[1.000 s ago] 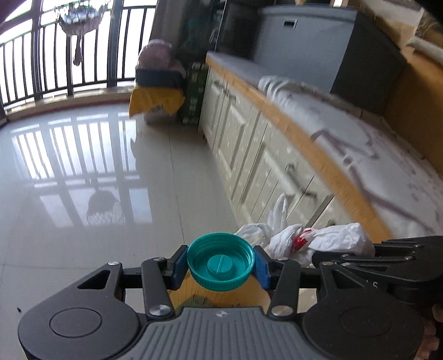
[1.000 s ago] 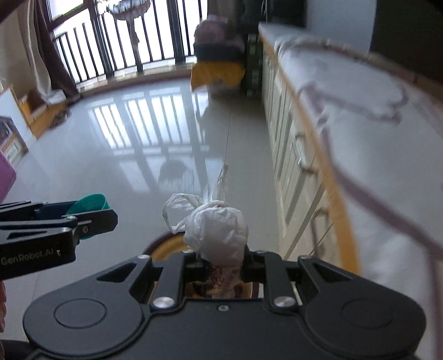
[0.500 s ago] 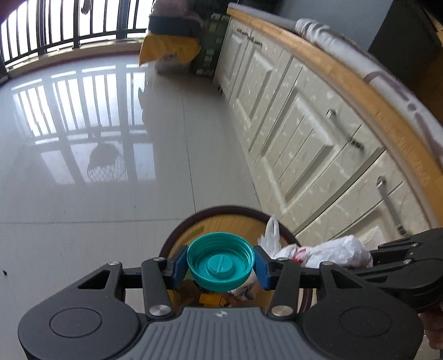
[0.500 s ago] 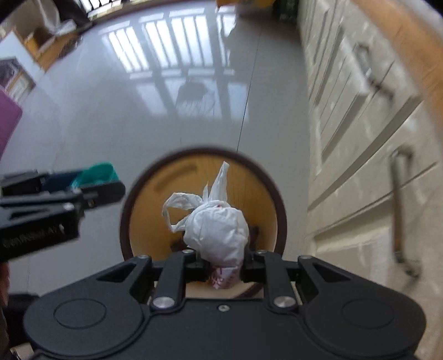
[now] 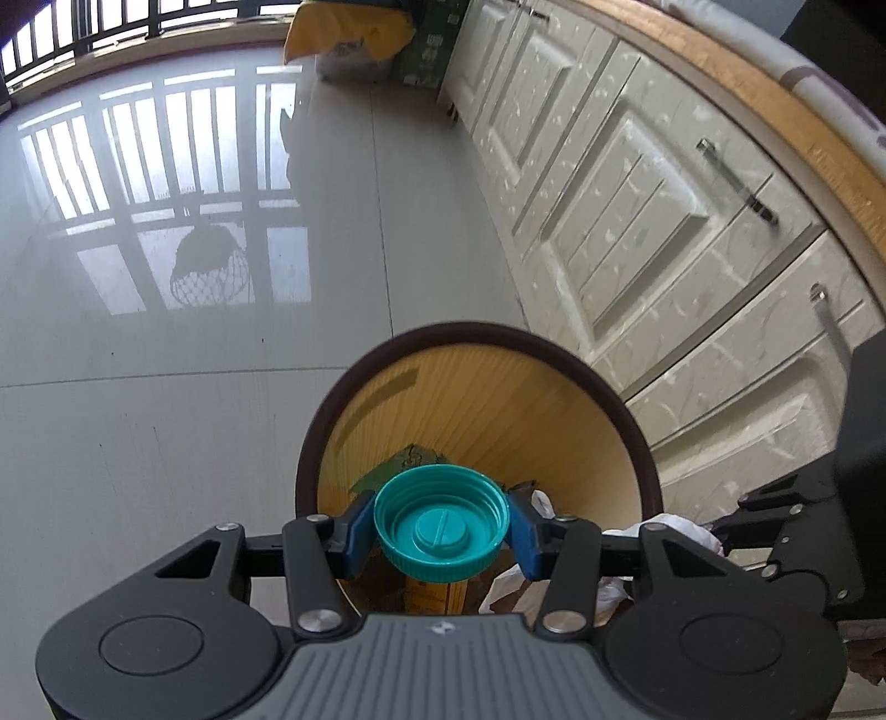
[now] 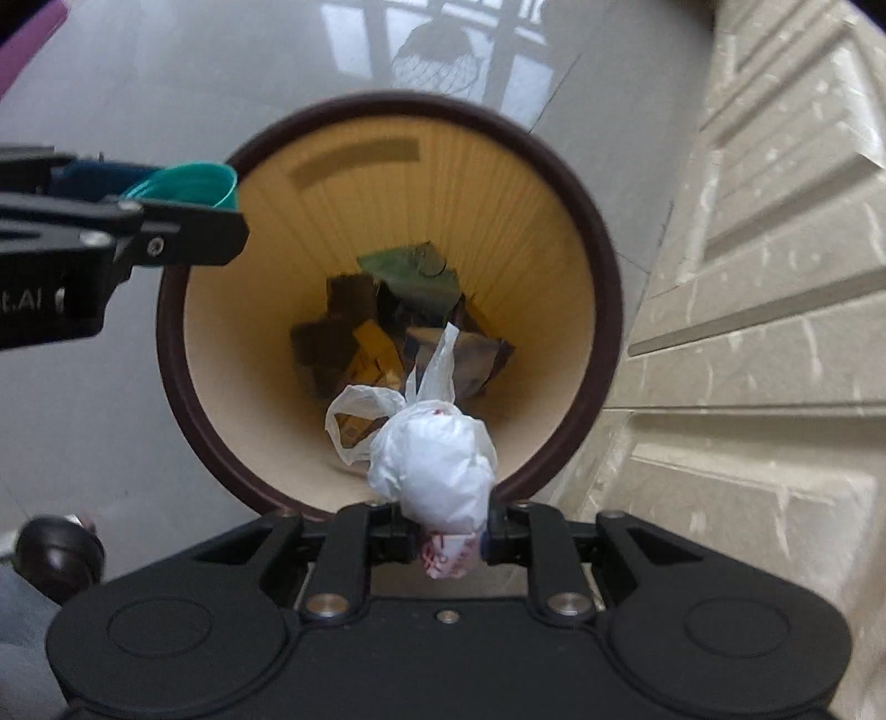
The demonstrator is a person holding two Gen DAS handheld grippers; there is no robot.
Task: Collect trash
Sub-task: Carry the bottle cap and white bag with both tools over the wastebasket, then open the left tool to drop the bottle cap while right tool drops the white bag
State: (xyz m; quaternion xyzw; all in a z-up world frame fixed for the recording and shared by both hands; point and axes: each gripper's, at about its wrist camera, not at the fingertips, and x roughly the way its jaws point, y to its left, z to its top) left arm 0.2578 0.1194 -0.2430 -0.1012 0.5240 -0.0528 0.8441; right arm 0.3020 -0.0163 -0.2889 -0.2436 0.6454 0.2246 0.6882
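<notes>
My left gripper [image 5: 441,530] is shut on a teal plastic bottle cap [image 5: 441,525], its blue pads pressing both sides. It hangs above the near left rim of a round bin [image 5: 637,437] with a dark brown rim and yellow inner wall. In the right wrist view the same cap [image 6: 191,185] shows at the bin's left rim [image 6: 171,387]. My right gripper [image 6: 447,540] is shut on a knotted white plastic bag [image 6: 434,468] with red print, pointing straight down over the bin's near edge. Several wrappers and cartons [image 6: 387,332] lie at the bin's bottom.
The bin stands on a glossy grey tiled floor [image 5: 166,387] right beside cream cabinet doors [image 5: 637,221] with metal handles under a wooden counter edge. A yellow-covered pile [image 5: 349,33] sits at the far end by a railing. A dark round object [image 6: 55,554] lies lower left.
Both grippers have come down toward the bin and tilted further downward. The bin's opening now fills both views, its contents visible. Cap and bag remain gripped.
</notes>
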